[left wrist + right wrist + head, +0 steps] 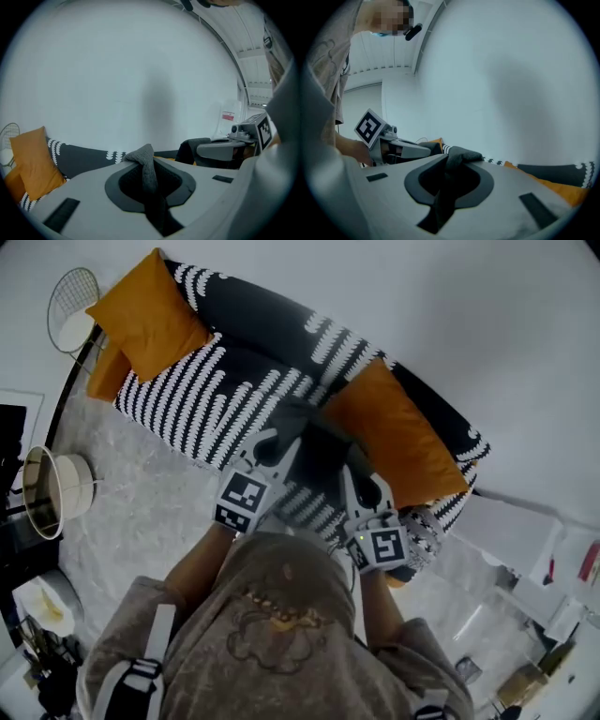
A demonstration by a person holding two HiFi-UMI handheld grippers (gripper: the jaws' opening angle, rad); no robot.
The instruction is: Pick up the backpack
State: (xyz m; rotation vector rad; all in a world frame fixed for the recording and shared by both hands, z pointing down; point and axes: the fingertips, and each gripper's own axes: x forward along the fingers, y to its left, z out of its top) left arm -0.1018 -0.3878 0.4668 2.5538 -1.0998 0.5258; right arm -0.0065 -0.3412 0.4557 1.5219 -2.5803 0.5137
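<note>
The dark grey backpack (314, 442) is held up between your two grippers, over the black-and-white patterned sofa (187, 395) and just beside the orange cushion (403, 442) at its right end. Your left gripper (269, 448) is clamped on a grey fabric strap (149, 171) of the backpack, the cloth pinched between the dark pads. Your right gripper (364, 488) grips a fold (457, 159) of the same fabric in the same way. Each gripper's cube (242, 500) carries a black-and-white square code. A second orange cushion (150, 310) lies at the sofa's far end. In the left gripper view, a red-and-white label (228, 116) is too small to read.
</note>
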